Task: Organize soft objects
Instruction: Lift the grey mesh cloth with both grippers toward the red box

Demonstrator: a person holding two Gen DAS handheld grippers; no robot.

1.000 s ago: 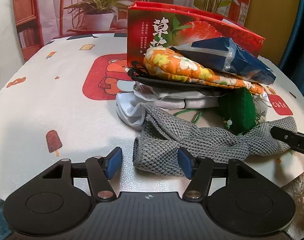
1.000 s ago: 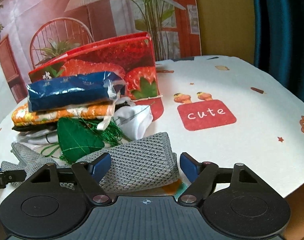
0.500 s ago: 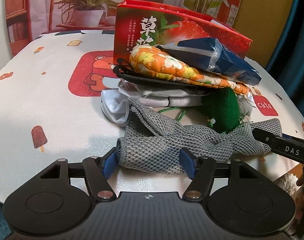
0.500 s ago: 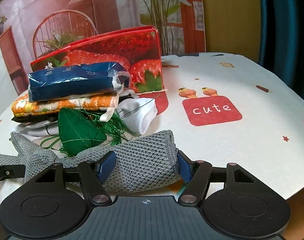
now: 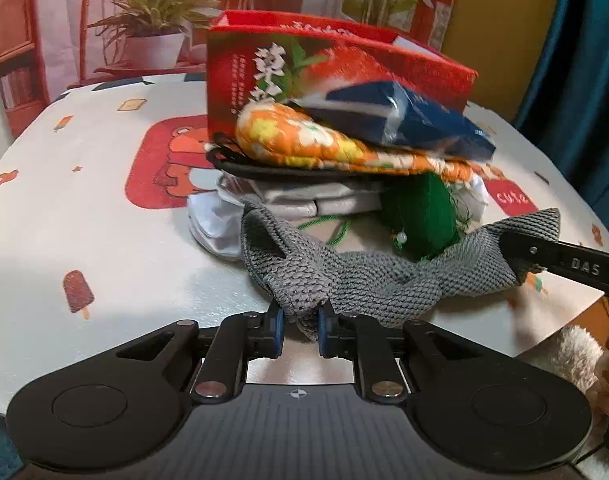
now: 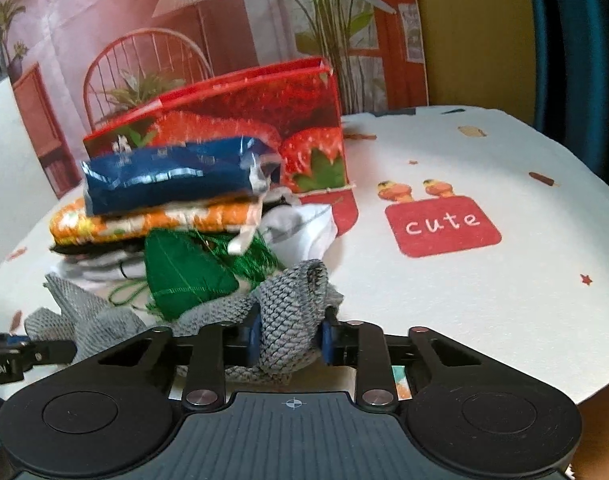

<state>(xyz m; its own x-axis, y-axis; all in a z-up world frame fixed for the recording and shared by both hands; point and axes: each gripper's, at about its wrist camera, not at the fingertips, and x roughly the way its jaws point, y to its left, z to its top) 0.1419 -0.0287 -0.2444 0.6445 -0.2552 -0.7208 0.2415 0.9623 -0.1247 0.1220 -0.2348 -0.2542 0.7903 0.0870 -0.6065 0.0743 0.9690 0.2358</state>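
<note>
While both the left gripper (image 5: 300, 326) and right gripper (image 6: 290, 340) are closing on the grey knitted cloth (image 5: 384, 280), pinching its ends, next up is probably lifting and folding it.

both tongs closing, grey cloth (image 5: 376, 280) now bunched

Soft things heaped on the table, a grey cloth strung out in front of me.

The grey knitted cloth (image 5: 368, 280) lies crumpled along the table's near edge, each end bunched up and lifted. Behind it sits a pile: a white garment (image 5: 212, 220) at the bottom, a folded silver-grey piece (image 5: 304, 200), a black item (image 5: 288, 170), an orange flowered pad (image 5: 304, 142), and a blue plastic packet (image 5: 400, 120) on top. A green leaf-shaped cushion (image 6: 184, 276) with green cord leans against the pile, touching the cloth.
</note>
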